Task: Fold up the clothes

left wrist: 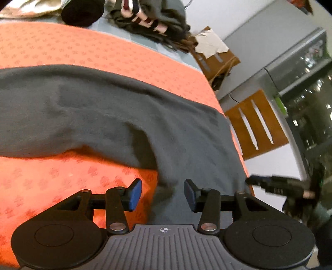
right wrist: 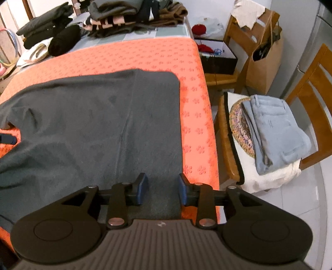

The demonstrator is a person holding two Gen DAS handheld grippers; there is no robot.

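The left gripper hovers over the near edge of a dark grey garment, its blue-padded jaws apart and gripping nothing. The right gripper likewise stands released, jaws parted above the same grey cloth near its right edge. The garment lies spread flat on an orange patterned cloth covering the table. Behind it sits a pile of clothes. Beside the table, folded light blue trousers rest on a wooden chair.
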